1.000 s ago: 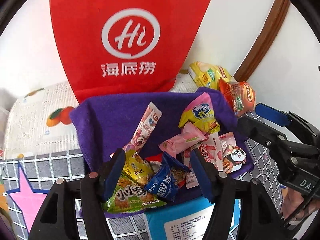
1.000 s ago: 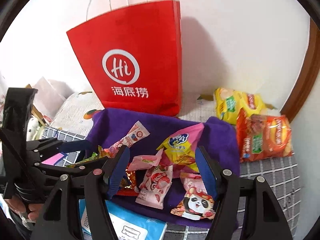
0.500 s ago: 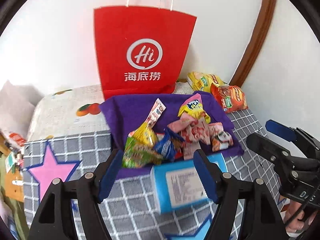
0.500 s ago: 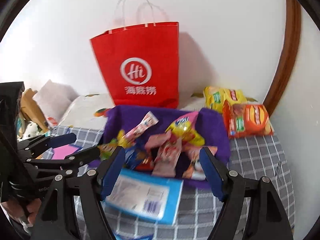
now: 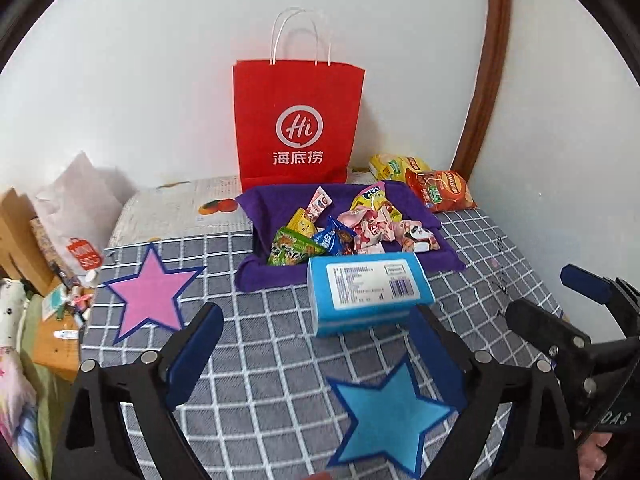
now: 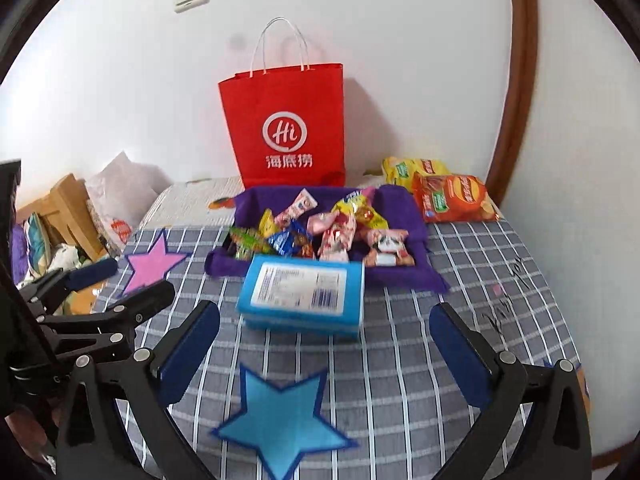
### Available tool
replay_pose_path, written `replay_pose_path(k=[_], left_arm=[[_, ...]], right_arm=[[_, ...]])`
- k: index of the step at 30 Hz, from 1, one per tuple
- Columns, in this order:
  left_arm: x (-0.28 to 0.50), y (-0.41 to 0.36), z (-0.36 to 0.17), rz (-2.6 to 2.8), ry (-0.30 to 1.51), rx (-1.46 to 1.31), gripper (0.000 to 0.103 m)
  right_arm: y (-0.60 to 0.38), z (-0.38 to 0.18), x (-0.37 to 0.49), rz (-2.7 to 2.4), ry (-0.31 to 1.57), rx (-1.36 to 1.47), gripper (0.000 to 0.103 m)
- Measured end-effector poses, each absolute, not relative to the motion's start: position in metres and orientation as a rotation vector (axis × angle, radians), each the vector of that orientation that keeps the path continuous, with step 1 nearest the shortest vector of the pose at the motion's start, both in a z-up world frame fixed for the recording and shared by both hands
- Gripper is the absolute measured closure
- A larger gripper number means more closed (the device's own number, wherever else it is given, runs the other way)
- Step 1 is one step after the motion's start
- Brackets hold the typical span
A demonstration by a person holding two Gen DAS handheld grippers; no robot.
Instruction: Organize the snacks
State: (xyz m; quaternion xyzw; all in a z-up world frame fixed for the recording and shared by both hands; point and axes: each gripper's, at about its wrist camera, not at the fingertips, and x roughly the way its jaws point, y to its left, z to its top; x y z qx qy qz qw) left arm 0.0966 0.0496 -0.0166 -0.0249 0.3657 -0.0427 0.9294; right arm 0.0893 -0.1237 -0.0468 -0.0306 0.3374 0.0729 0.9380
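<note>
A purple cloth tray (image 5: 260, 208) (image 6: 404, 204) lies in front of a red paper bag (image 5: 298, 120) (image 6: 286, 120) and holds several small snack packets (image 5: 372, 228) (image 6: 336, 236). A blue box (image 5: 368, 292) (image 6: 300, 292) rests against the tray's near edge. My left gripper (image 5: 316, 344) (image 6: 132, 280) hovers well short of the box; its jaws are opening and nothing is between them. Beside it, my right gripper (image 6: 326, 336) (image 5: 544, 296) is also opening and holds nothing.
An orange chip bag (image 5: 444, 192) (image 6: 454, 198) and a yellow one (image 5: 394, 166) (image 6: 414, 168) lie at the back right near a brown door frame. The checked cover carries a pink star (image 5: 150, 292) and a blue star (image 5: 384, 412). Clutter lies past the left edge.
Both grippers have drawn back from just over the snacks in the tray, so tray, box and bag look smaller and farther. Both pairs of jaws stand wider apart than before.
</note>
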Motion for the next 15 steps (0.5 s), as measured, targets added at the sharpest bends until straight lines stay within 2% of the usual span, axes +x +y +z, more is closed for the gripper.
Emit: replay_pose_path(k=[15], left_arm=[[0.008, 0.030, 0.024, -0.045, 0.652, -0.017, 0.005]], right_arm=[[-0.151, -0.034, -0.003, 0.104, 0.651, 0.008, 0.000]])
